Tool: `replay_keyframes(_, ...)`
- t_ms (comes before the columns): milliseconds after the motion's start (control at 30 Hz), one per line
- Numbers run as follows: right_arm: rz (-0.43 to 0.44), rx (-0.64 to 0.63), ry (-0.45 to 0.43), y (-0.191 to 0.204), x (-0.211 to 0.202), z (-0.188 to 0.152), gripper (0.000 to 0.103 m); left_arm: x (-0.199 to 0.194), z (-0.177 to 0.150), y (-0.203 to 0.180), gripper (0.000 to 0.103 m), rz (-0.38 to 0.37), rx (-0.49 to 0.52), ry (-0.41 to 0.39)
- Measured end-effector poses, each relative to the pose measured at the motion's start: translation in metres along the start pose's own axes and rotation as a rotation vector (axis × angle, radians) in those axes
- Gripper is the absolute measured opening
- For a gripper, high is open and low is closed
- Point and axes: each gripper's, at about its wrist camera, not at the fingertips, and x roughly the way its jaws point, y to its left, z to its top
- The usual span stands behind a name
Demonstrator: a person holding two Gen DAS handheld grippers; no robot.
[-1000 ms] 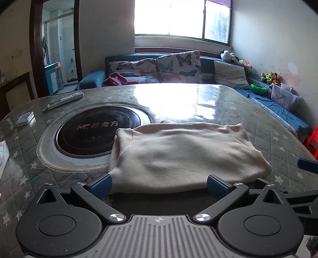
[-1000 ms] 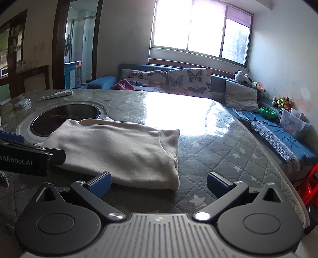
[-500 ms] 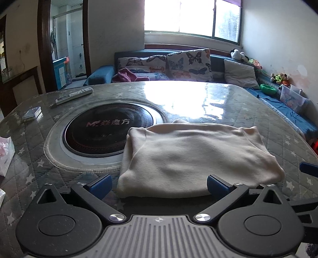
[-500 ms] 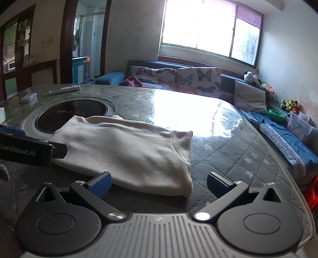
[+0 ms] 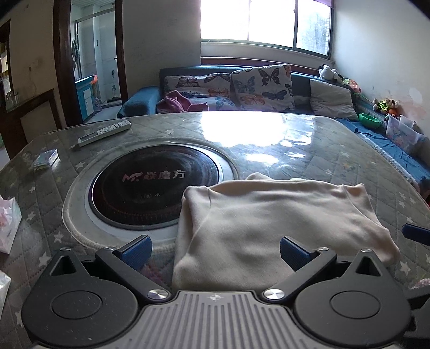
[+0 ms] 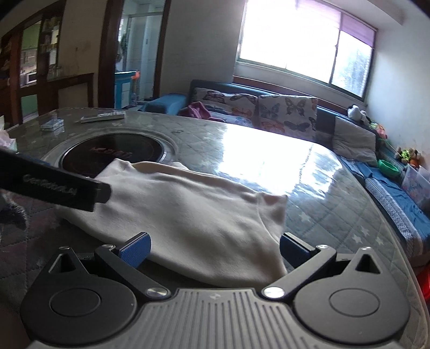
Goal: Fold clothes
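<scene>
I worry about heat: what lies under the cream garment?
The cream garment covers quilted table cover, and its left edge overlaps the round cooktop's rim. Anything underneath is hidden.

Quilted star-print table point(image 5: 309, 150) w/ glossy cover fills mid-frame; round black cooktop point(image 5: 156, 188) set in it, left of centre. Remote point(image 5: 104, 133) & small card pack point(image 5: 45, 159) upper left. Sofa point(image 5: 301, 86) behind w/ butterfly cushions point(image 5: 262, 87), grey pillow point(image 5: 332, 100); bright window point(image 5: 264, 22) top; green bowl point(image 5: 370, 120) far right.
</scene>
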Motion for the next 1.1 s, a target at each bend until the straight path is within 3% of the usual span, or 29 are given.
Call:
replay_keyframes(700,0.209,-0.210,0.020,0.058,0.029,0.033,0.098,0.051,0.033,0.072,0.103,0.046,-0.128,0.099)
replay_keyframes(867,0.279,-0.285,0.035,0.082,0.037,0.033,0.090,0.061,0.035,0.083,0.103,0.039,-0.153,0.133)
replay_keyframes(1100,0.354,-0.407,0.036,0.114,0.045,0.031,0.070,0.072,0.035,0.092,0.103,-0.009,-0.219,0.187)
